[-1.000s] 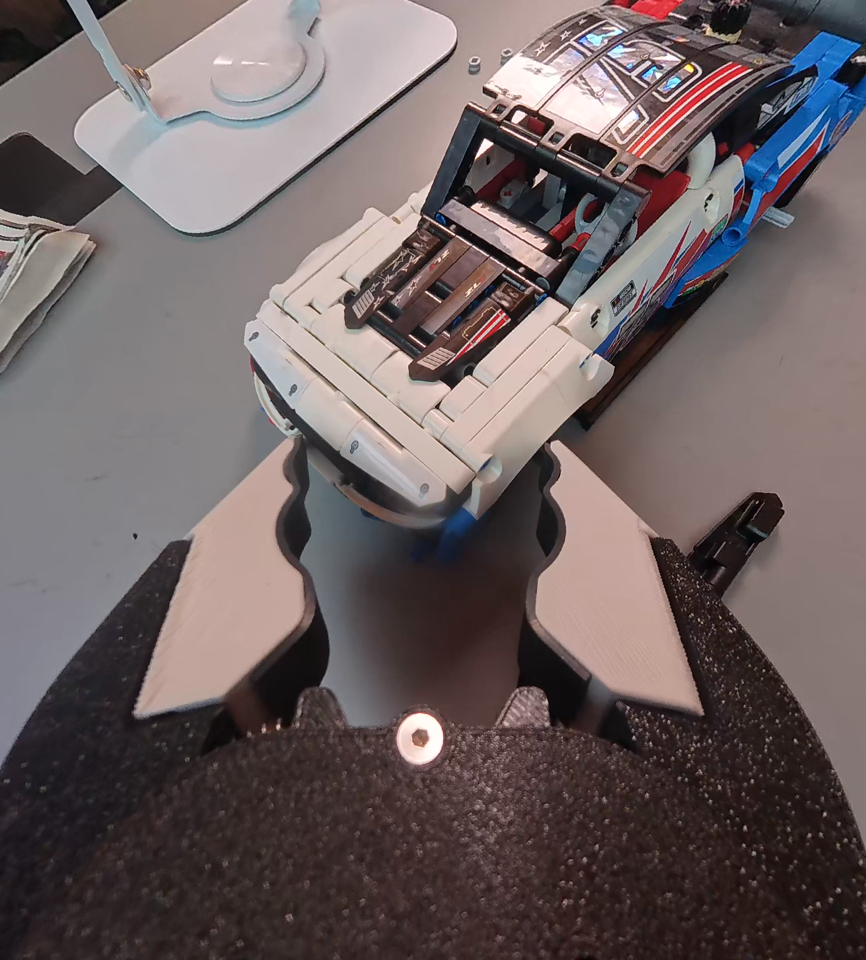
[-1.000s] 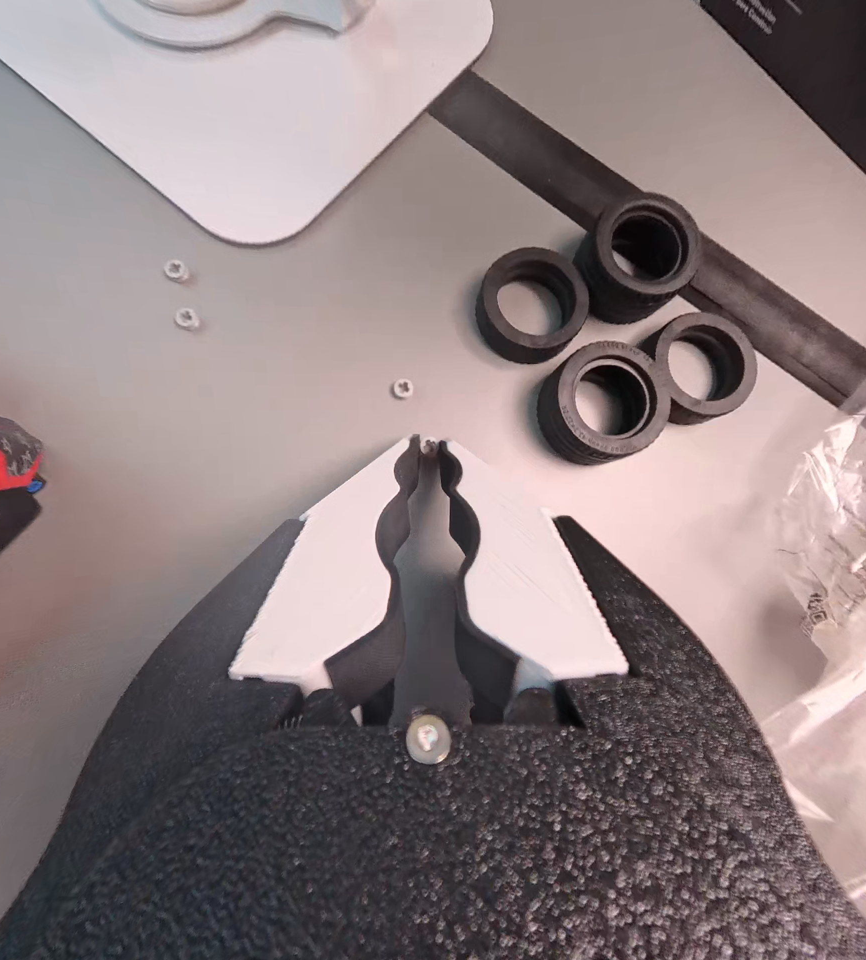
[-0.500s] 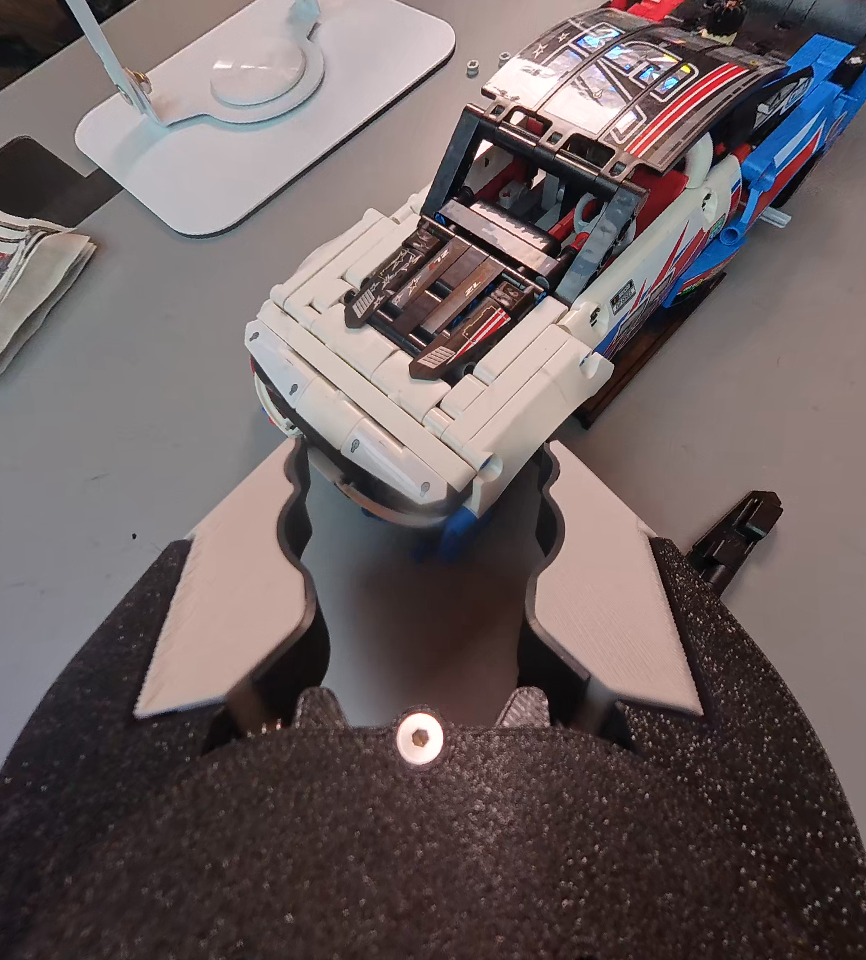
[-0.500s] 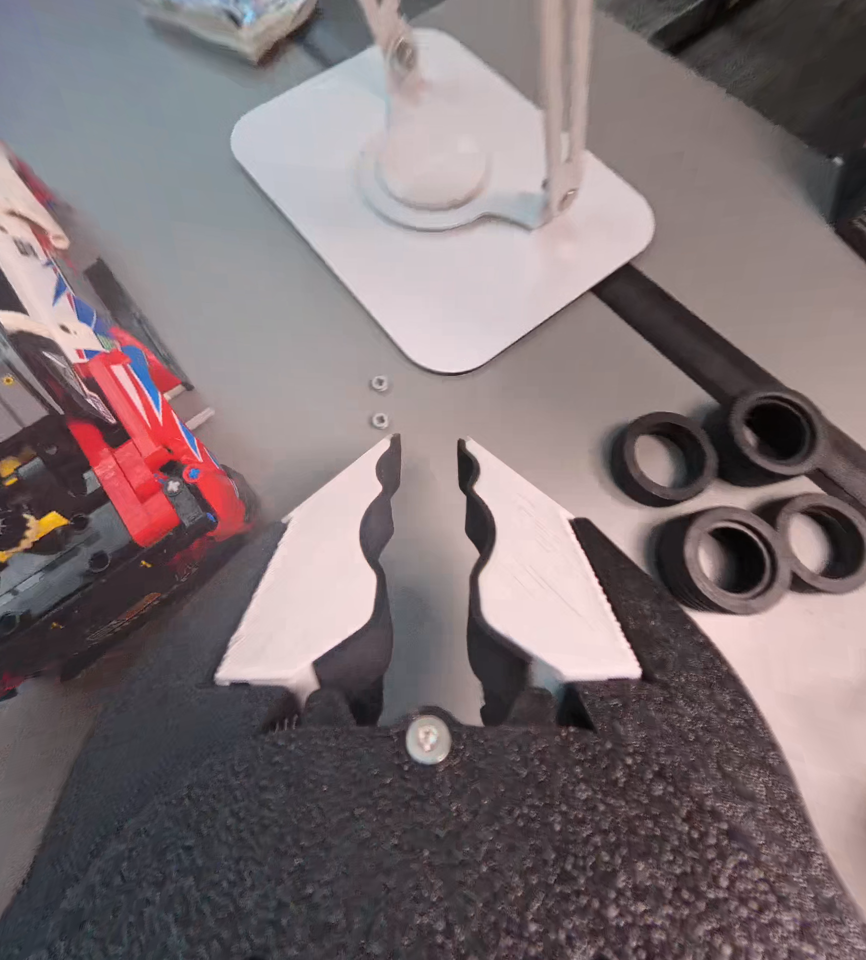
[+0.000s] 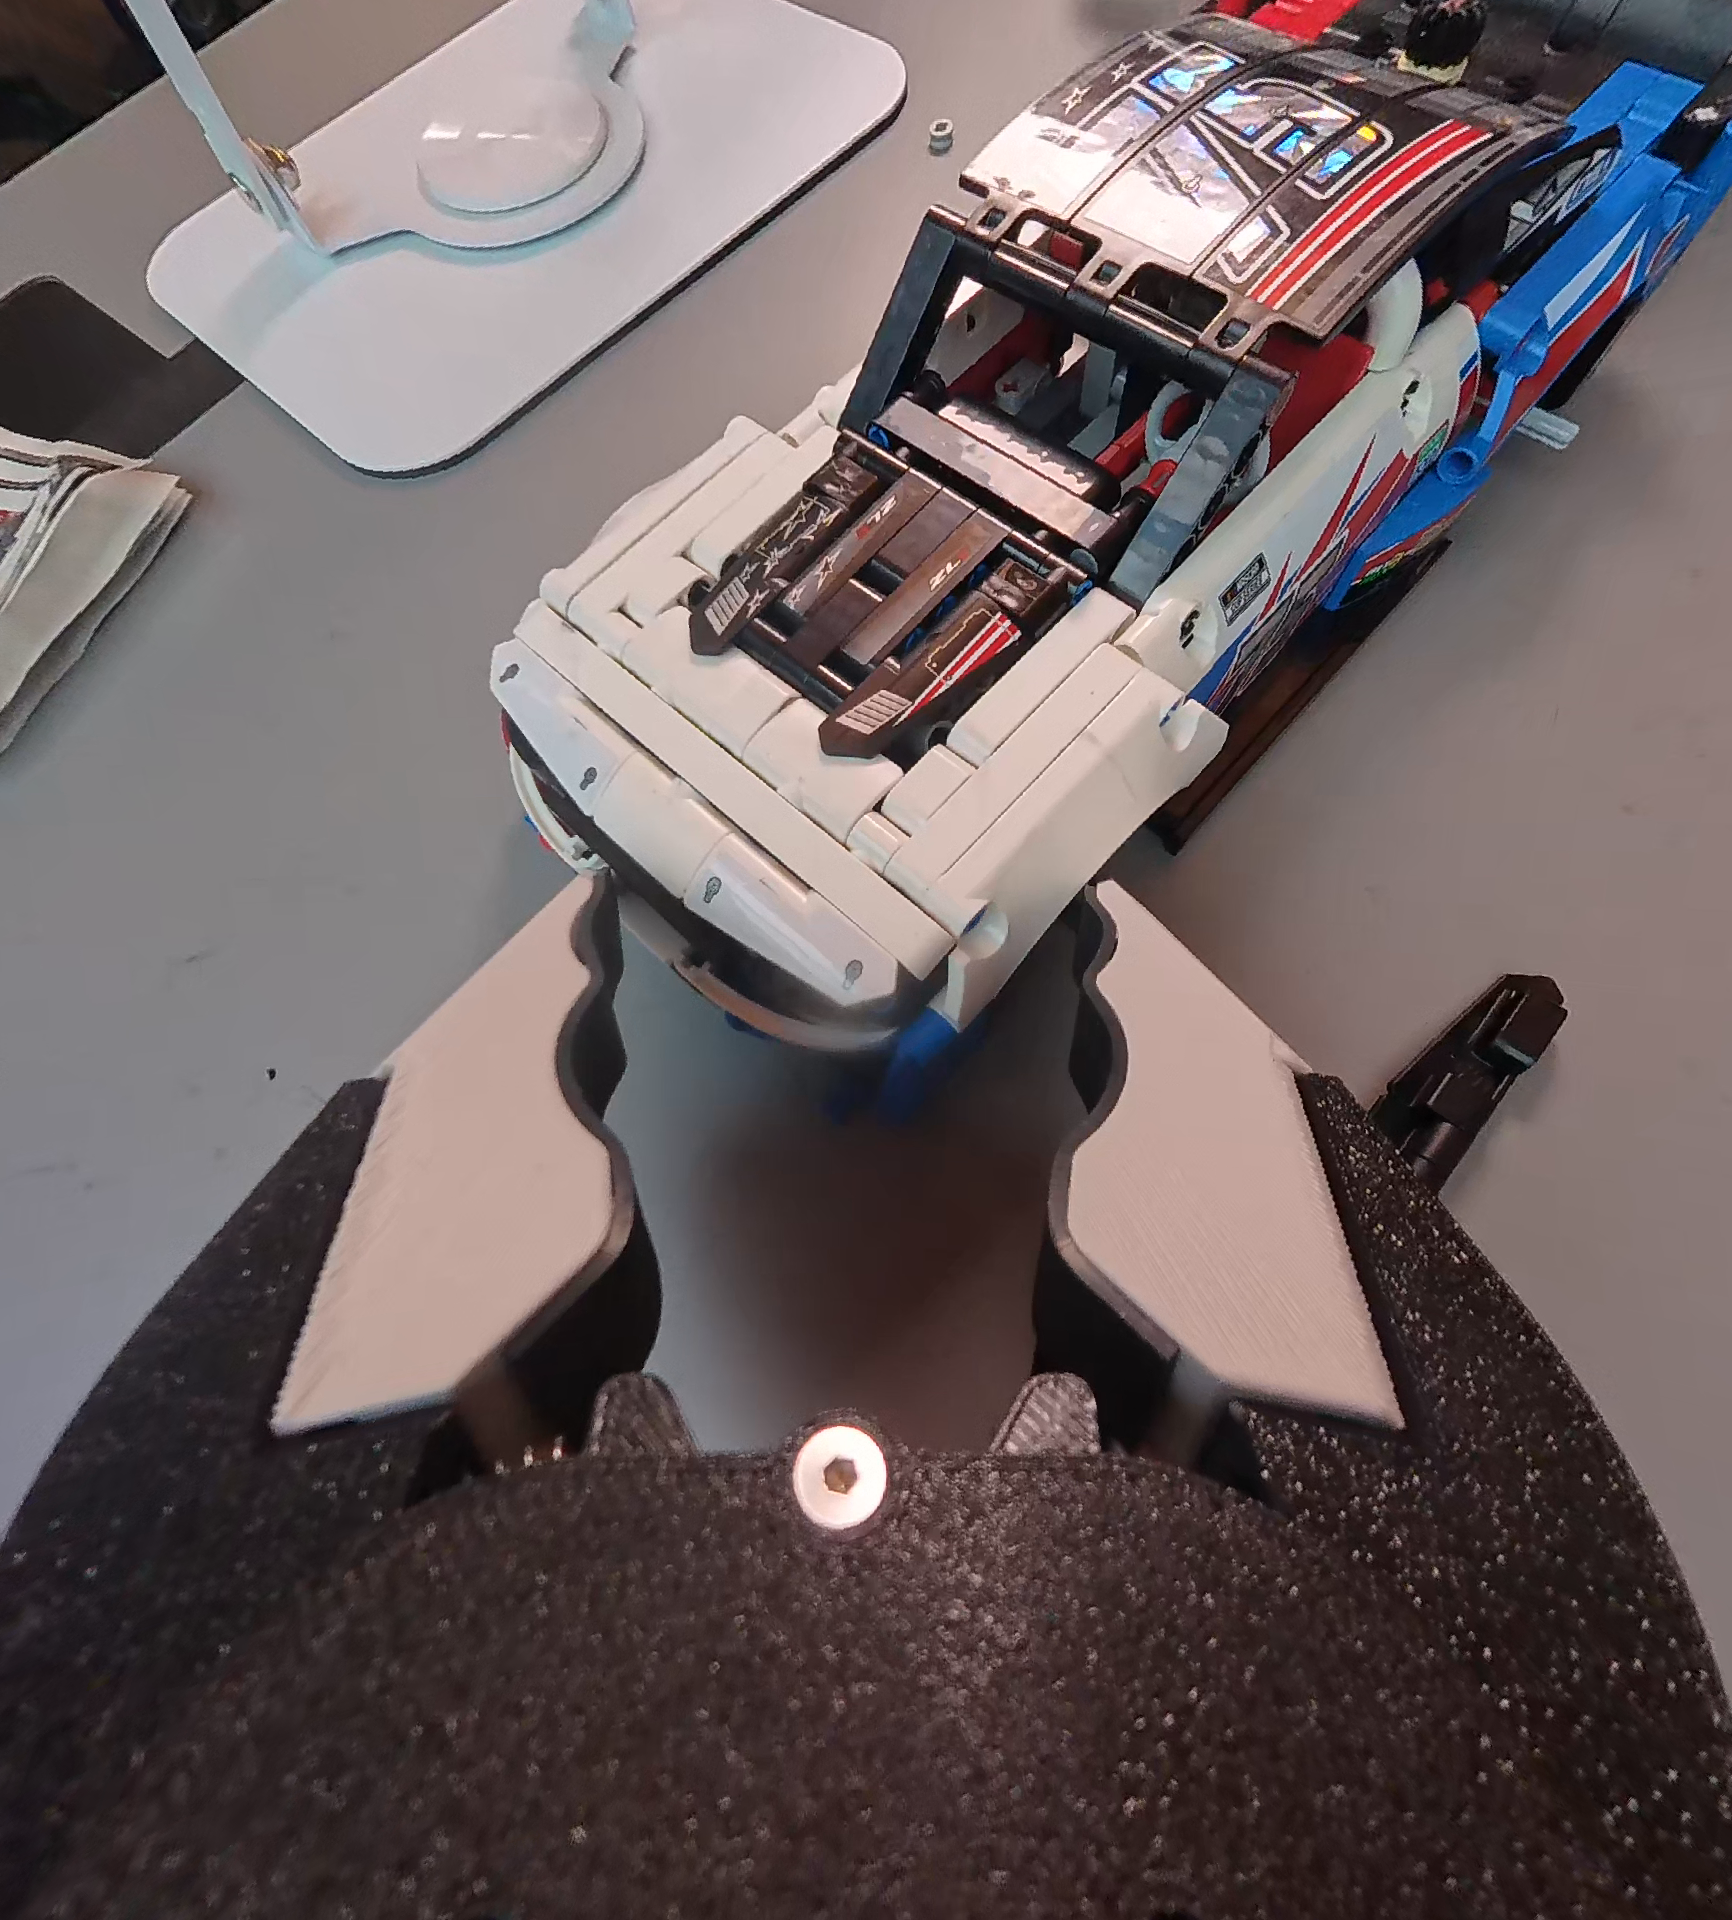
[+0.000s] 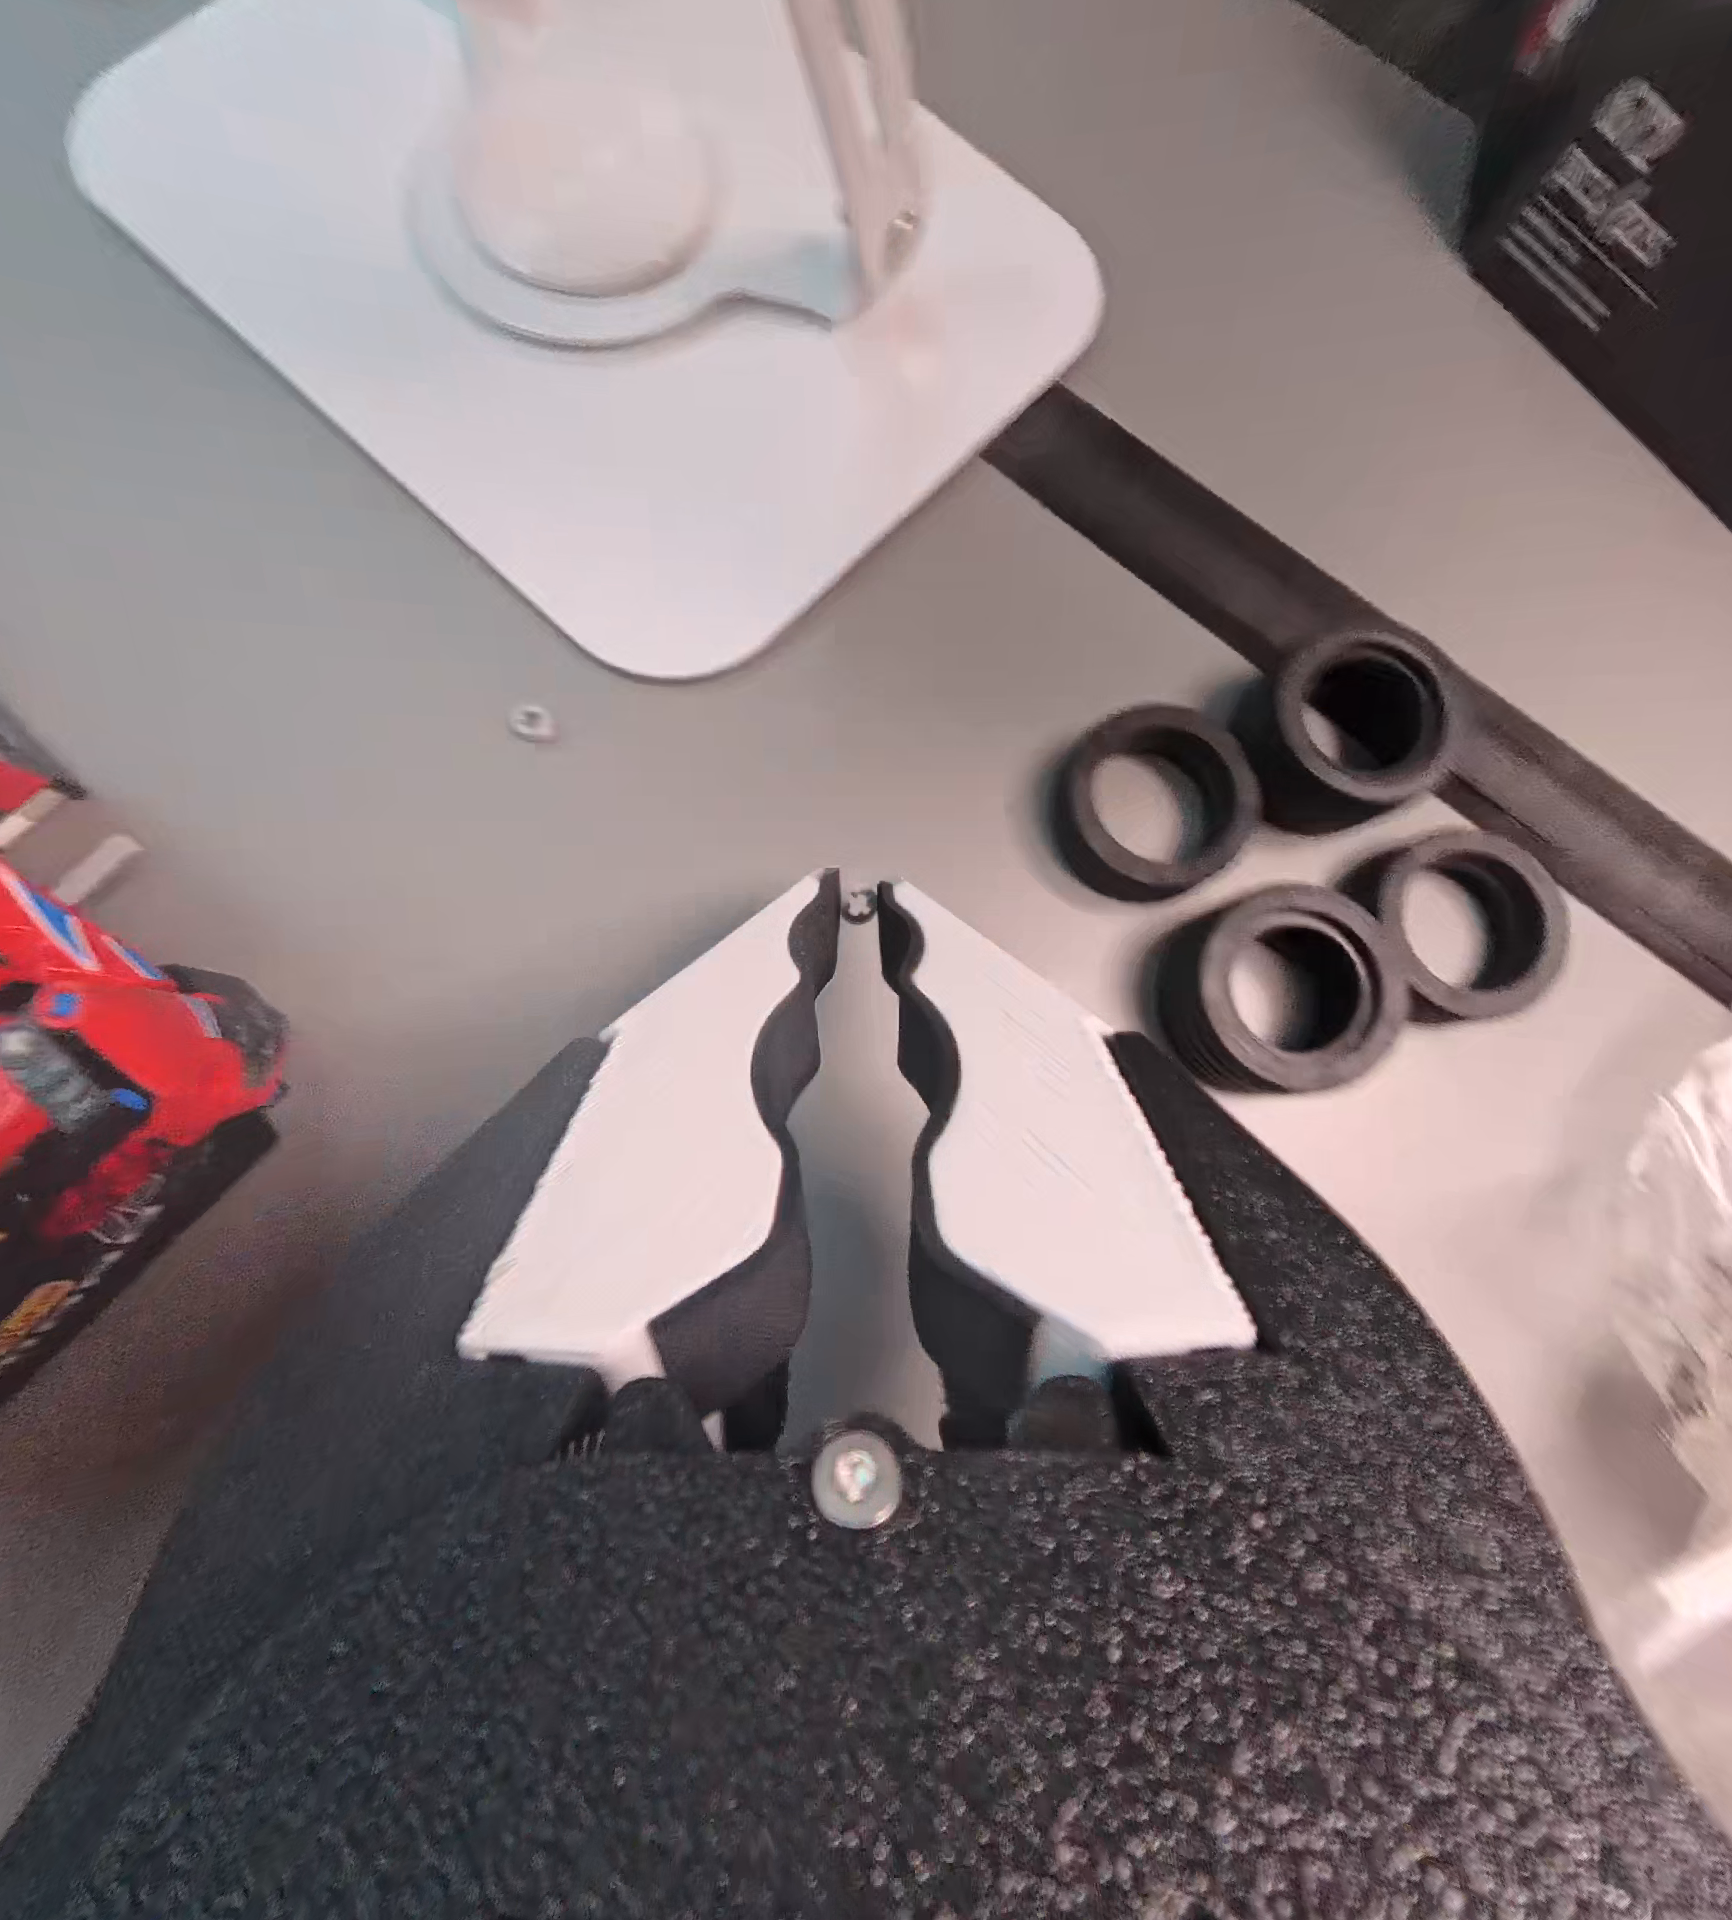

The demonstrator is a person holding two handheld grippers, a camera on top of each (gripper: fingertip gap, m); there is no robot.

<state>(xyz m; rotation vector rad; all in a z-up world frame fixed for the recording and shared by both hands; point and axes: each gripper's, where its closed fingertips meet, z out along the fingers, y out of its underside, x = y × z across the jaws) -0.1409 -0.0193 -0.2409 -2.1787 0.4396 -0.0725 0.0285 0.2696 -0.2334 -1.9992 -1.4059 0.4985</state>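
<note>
A toy brick race car with a white nose, black roof and blue and red sides stands on the grey table. My left gripper is open, with one finger on each side of the car's front bumper, at or very near it. In the right wrist view my right gripper has its jaws almost together, with a small grey ring pinched between the tips. A second small ring lies loose farther ahead. The car's red rear end shows at the left.
Several black rubber tyres lie to the right of my right gripper, by a black strip. A white stand base is ahead, with a clear plastic bag at right. A folded paper and a small black part lie near the car.
My right gripper was shut, then opened as it swung toward the car, and has now closed on a small ring near the tyres. My left gripper and the car have barely moved.
</note>
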